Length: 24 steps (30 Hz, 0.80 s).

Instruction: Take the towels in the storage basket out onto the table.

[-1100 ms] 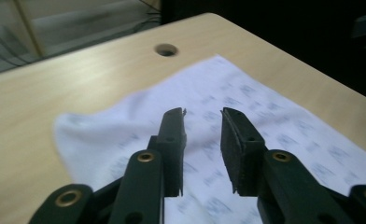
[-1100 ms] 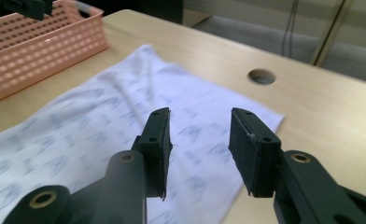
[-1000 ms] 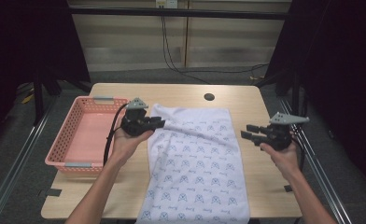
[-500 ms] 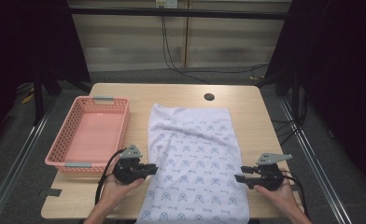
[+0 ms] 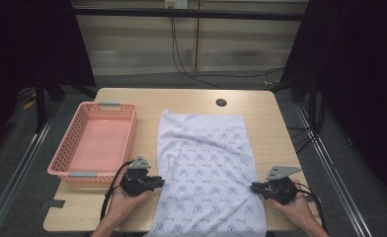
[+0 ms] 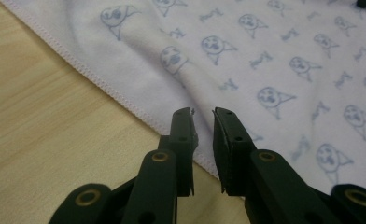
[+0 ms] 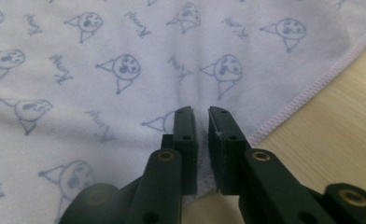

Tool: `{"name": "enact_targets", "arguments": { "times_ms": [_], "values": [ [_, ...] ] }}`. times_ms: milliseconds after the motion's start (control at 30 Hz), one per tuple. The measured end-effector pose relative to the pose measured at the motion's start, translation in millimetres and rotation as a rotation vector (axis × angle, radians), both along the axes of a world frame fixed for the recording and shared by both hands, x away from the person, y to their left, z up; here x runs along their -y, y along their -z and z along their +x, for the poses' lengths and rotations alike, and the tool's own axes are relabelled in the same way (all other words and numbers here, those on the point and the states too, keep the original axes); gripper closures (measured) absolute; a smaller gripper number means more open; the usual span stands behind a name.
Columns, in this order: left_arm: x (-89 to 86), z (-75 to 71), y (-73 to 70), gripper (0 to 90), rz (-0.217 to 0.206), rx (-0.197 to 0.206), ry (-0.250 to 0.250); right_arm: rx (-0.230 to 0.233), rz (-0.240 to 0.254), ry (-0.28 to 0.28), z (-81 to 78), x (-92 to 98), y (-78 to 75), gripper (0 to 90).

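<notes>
- A white towel [image 5: 206,168] printed with small blue figures lies spread flat down the middle of the wooden counter [image 5: 260,106], its near end reaching the near edge.
- The left hand-held gripper [image 5: 158,182] sits low at the towel's left hem, near the near edge of the counter; its jaws have just been opening slightly and stand almost together, pinching the stitched edge of the cloth between them, as the left gripper view shows [image 6: 203,135].
- The right hand-held gripper [image 5: 253,187] sits at the towel's right hem, level with the left; its jaws have just been closing and are pressed nearly together on the towel's edge [image 7: 202,140].
- A person's hands hold both tools from the near side.
- A pink basket [image 5: 73,143] stands on the left of the counter, just beside the towel.
</notes>
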<state>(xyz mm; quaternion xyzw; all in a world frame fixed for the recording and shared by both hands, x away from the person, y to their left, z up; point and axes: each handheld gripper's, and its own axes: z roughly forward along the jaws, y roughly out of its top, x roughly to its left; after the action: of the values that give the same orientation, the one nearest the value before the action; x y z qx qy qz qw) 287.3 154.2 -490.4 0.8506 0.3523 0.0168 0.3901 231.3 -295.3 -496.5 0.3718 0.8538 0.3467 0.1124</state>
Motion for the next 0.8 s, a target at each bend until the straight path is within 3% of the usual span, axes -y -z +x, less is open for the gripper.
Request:
{"name": "enact_targets", "arguments": {
  "times_ms": [133,233,267,333,433,467,500,567,633,667,733,800],
  "values": [
    [7.9,-2.4,3.4,78.3,0.039,0.005,0.039,-0.003,0.004,0.02,-0.2,8.9,-0.1,84.0],
    [16.1,-4.6,3.9,74.0,0.037,0.004,0.076,-0.01,0.001,0.048,0.0,17.1,-0.4,84.1],
    [18.3,-5.9,4.1,72.9,0.054,0.024,0.08,-0.01,0.004,0.056,0.2,19.9,-0.2,84.0],
    [19.7,-4.7,2.8,80.1,0.09,0.042,0.082,-0.012,0.012,0.062,0.4,23.2,0.1,83.7],
    [18.0,-1.7,3.0,86.8,0.099,0.054,0.074,-0.014,0.01,0.068,0.0,24.1,0.0,80.9],
    [17.3,-0.8,1.4,86.7,0.129,0.06,0.073,-0.015,0.014,0.068,-0.2,24.0,0.0,78.9],
    [16.2,0.2,0.9,86.7,0.161,0.093,0.04,-0.015,0.017,0.065,-0.3,23.6,0.1,75.7],
    [11.5,4.4,1.3,86.6,0.154,0.082,0.012,-0.02,0.035,0.063,-1.3,22.1,0.4,68.5],
    [5.5,7.5,0.7,86.6,0.175,0.093,-0.011,-0.014,0.021,0.064,-3.7,19.5,0.1,66.7],
    [3.5,8.6,1.3,86.6,0.154,0.083,-0.027,-0.015,0.023,0.063,-3.7,19.4,0.1,66.4],
    [5.2,3.2,0.2,85.7,0.159,0.071,-0.018,-0.018,0.028,0.064,-4.7,19.3,0.1,67.7],
    [4.9,-5.5,0.2,85.6,0.149,0.061,0.009,-0.016,0.019,0.053,-6.4,19.3,-0.3,75.8]
  ]
}}
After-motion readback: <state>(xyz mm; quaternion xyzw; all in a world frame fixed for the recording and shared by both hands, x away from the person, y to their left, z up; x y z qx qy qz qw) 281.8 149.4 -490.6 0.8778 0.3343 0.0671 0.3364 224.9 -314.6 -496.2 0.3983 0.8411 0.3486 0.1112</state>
